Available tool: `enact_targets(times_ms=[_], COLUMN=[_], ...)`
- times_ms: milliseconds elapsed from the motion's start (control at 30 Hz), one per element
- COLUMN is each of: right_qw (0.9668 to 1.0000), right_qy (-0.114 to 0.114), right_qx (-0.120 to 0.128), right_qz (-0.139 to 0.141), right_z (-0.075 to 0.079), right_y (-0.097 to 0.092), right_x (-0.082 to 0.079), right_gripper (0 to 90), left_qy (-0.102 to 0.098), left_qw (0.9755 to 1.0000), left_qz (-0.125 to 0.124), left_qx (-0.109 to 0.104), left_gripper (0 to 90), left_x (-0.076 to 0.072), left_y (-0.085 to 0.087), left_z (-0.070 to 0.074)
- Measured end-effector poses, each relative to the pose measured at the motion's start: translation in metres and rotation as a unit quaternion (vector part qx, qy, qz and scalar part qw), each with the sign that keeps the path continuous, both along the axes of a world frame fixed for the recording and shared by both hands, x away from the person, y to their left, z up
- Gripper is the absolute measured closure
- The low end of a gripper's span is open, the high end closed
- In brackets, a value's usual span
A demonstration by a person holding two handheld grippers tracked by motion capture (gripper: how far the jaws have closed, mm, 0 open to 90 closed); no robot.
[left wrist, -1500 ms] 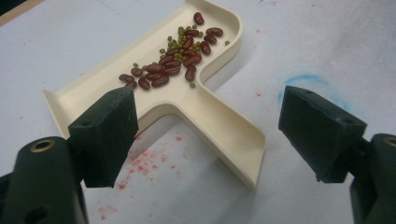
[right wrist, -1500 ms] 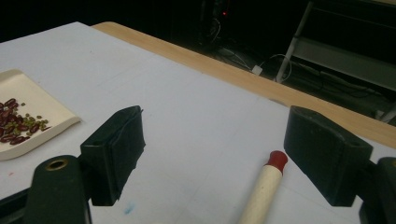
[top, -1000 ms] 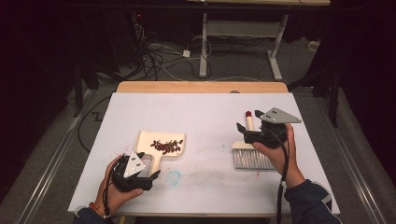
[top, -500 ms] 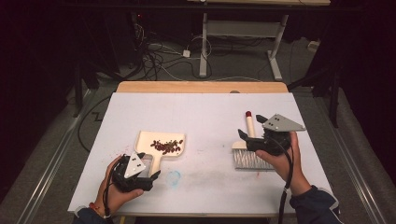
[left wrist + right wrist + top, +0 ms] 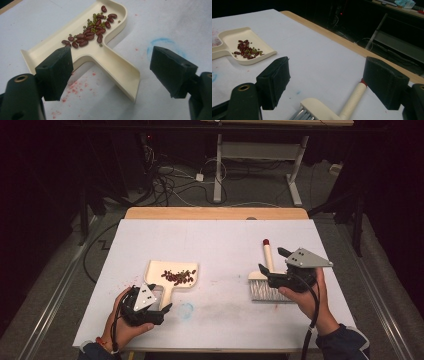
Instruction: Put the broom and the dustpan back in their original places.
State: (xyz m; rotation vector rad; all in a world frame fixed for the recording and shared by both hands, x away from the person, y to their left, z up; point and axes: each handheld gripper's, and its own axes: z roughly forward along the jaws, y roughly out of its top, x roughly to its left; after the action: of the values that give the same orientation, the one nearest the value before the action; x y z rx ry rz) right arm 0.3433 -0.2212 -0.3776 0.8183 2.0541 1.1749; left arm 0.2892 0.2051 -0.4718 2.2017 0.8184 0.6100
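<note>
Dark room w/ cables on the floor behind; white-covered table [image 5: 220,240] takes up the middle. Far left, left gripper [image 5: 159,309] sits low at the near edge, jaws spread wide either side of the dustpan's handle, not touching it. Dustpan [image 5: 172,275] lies flat, handle toward the person, prob. so it's easy to grab; red and green beans [image 5: 178,276] piled in its tray. Mid-table bare but for a faint blue mark [image 5: 186,309]. Right side: brush [image 5: 267,280] rests bristles-down, handle pointing away. Right gripper [image 5: 272,264] hovers just over it, jaws apart, holding nothing.
</note>
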Motion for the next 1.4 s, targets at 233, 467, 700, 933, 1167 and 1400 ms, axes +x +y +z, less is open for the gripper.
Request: enact_targets(times_ms=[233, 467, 700, 933, 1167, 1400], right_qw=[1.0, 0.9999, 0.9998, 0.9998, 0.9997, 0.9995], right_qy=[-0.002, -0.008, -0.012, -0.012, -0.013, -0.014], right_qx=[-0.003, -0.012, -0.016, -0.018, -0.02, -0.027], right_qz=[0.003, 0.006, 0.008, 0.005, 0.005, 0.011], right_z=[-0.002, -0.004, -0.007, -0.011, -0.018, -0.024], right_y=[-0.002, -0.005, -0.011, -0.021, -0.031, -0.039], right_x=[-0.004, -0.009, -0.014, -0.018, -0.023, -0.026], right_gripper=[22.0, 21.9, 21.9, 21.9, 21.9, 21.9], left_qy=[0.0, 0.0, -0.001, 0.0, 0.001, -0.001], left_qw=[1.0, 1.0, 1.0, 1.0, 1.0, 1.0], left_qz=[0.0, -0.001, -0.001, -0.004, -0.005, -0.005], left_qx=[0.0, 0.001, 0.001, 0.002, 0.004, 0.004], left_gripper=[18.2, 18.2, 18.2, 18.2, 18.2, 18.2], left_x=[0.0, 0.0, 0.0, 0.0, 0.0, -0.001], left_y=[0.0, 0.0, -0.001, -0.001, -0.002, -0.002], left_z=[0.0, 0.0, -0.001, -0.001, -0.002, -0.001])
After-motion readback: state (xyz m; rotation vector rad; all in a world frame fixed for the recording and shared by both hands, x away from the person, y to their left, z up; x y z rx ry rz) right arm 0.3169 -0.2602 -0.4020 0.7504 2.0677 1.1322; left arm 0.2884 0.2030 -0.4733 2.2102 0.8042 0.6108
